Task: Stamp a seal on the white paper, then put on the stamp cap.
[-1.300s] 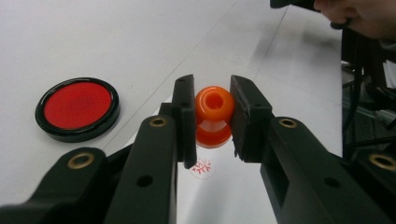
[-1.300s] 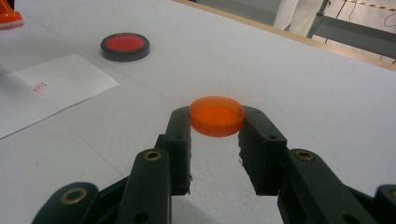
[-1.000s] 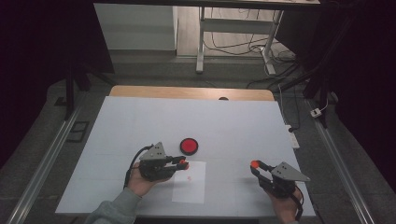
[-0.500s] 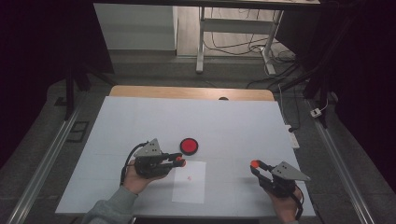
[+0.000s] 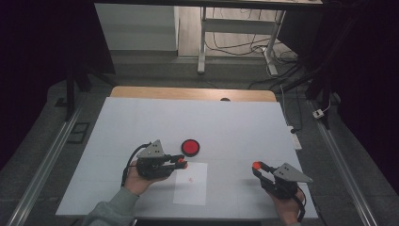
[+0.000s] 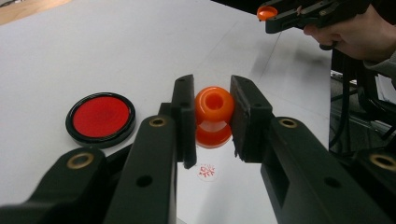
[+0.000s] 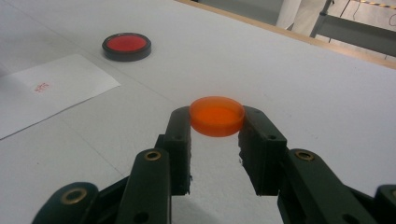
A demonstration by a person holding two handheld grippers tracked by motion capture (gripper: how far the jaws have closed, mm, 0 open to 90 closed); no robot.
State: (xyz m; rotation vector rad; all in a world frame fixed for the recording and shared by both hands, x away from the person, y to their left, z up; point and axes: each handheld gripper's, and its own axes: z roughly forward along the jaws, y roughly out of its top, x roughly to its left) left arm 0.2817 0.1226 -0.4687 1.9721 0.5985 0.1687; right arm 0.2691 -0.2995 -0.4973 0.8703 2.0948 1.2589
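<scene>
My left gripper (image 5: 181, 163) (image 6: 211, 93) is shut on an orange stamp (image 6: 214, 107) with a rounded knob, held just above the table. Below it lies a white sheet of paper (image 5: 190, 186) that bears a small red stamp mark (image 6: 207, 171) (image 5: 190, 179). A round red ink pad (image 5: 190, 147) (image 6: 100, 116) in a black case sits beside the sheet's far edge. My right gripper (image 5: 257, 165) (image 7: 217, 117) is shut on a flat orange cap (image 7: 216, 114), off to the right of the sheet and above the bare table.
The white table top (image 5: 226, 122) has a wooden strip along its far edge (image 5: 188, 93). Metal rails run down the floor on both sides. A desk frame and cables stand beyond the table.
The left gripper has shifted slightly left with the stamp. The right gripper has kept still.
</scene>
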